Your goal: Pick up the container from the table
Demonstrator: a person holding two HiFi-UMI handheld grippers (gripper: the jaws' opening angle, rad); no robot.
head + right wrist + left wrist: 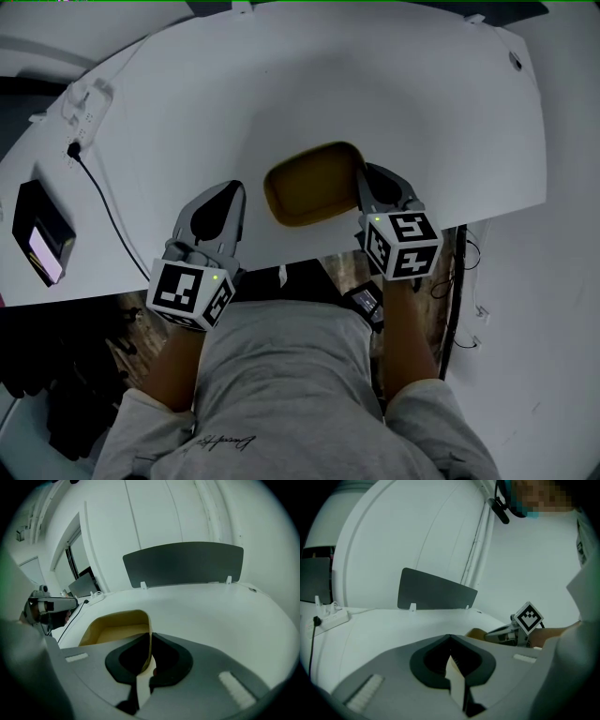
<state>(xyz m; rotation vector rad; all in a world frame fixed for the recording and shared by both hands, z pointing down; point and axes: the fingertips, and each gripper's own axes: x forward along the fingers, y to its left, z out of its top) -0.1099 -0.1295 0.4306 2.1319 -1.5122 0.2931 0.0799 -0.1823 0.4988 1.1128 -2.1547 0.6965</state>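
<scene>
A shallow yellow container [314, 183] lies on the white table [281, 94] near its front edge. My right gripper [367, 178] is at the container's right rim. In the right gripper view the thin yellow wall [117, 625] runs straight between the jaws, and the right gripper [150, 638] is shut on it. My left gripper [232, 192] rests on the table a little left of the container, not touching it. Its jaws [450, 637] meet at the tip with nothing between them. From the left gripper view, a bit of the container [476, 633] and the right gripper [506, 633] show at the right.
A black device with a lit screen [42, 234] lies at the table's left, with a black cable [103, 202] running up to a white power strip [84, 103]. A dark upright panel [183, 564] stands at the far edge. The table's front edge [281, 262] is just behind both grippers.
</scene>
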